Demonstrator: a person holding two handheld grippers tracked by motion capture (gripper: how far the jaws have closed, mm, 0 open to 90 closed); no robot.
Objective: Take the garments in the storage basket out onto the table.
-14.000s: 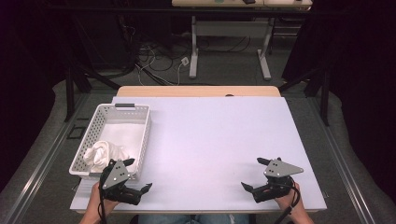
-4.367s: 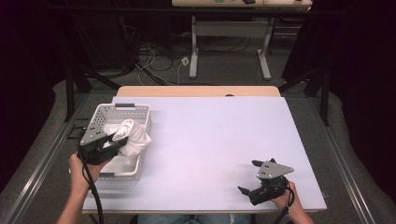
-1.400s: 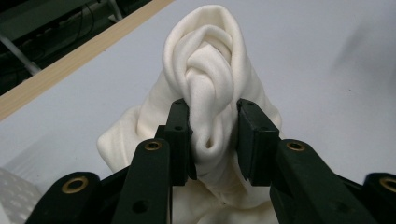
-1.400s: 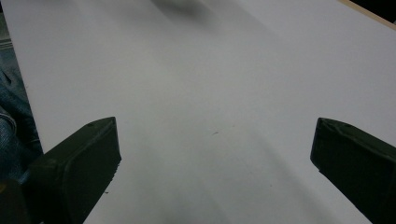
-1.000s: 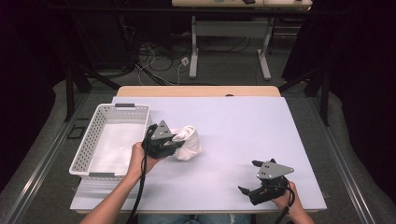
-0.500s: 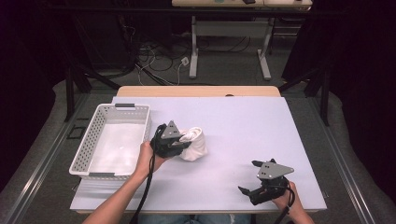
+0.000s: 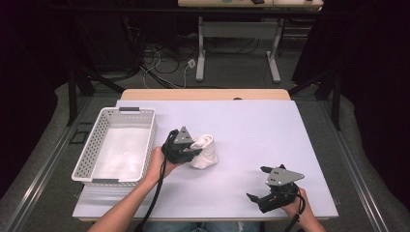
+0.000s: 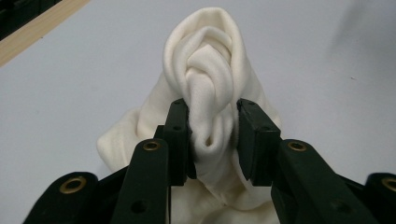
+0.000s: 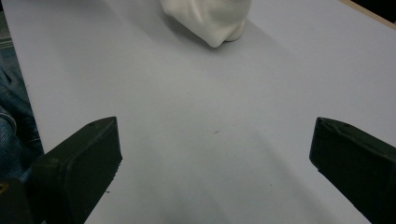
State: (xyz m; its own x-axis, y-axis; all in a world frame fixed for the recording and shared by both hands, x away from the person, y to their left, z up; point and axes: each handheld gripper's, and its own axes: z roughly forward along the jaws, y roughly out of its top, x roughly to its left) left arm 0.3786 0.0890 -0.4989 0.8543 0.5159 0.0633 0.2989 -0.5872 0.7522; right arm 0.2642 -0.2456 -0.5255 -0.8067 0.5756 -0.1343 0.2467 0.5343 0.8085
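Left gripper (image 7: pixel 193 151) clamped on white cloth (image 7: pixel 205 151), mid surface (image 7: pixel 251 130), just right of the white basket (image 7: pixel 92 159). Cloth bundle resting on the surface, apart from the basket. Left gripper view: jaws pinching a twisted fold of the cloth (image 8: pixel 205 107), fabric bulging above and below the pads, bundle's lower part spread on the surface (image 8: pixel 327 56); wooden edge at upper left corner. High view gives none of that fold detail, only a lump beside the grey plate.

Right gripper (image 7: pixel 256 186) near the front right corner of the surface, jaws spread wide, nothing between them. Right gripper view: two black jaws far apart at the bottom, bare surface (image 9: pixel 215 121) between, bottom of the cloth (image 9: pixel 210 23) well ahead at the top edge, denim at far left edge.

Basket seen from above: slotted walls, pale floor, handle at far end.

Surface pale lilac sheet over a wooden top, wood strip along the far edge. Room dark; grey floor, cables (image 7: pixel 164 60), white desk legs (image 7: pixel 200 53) behind.
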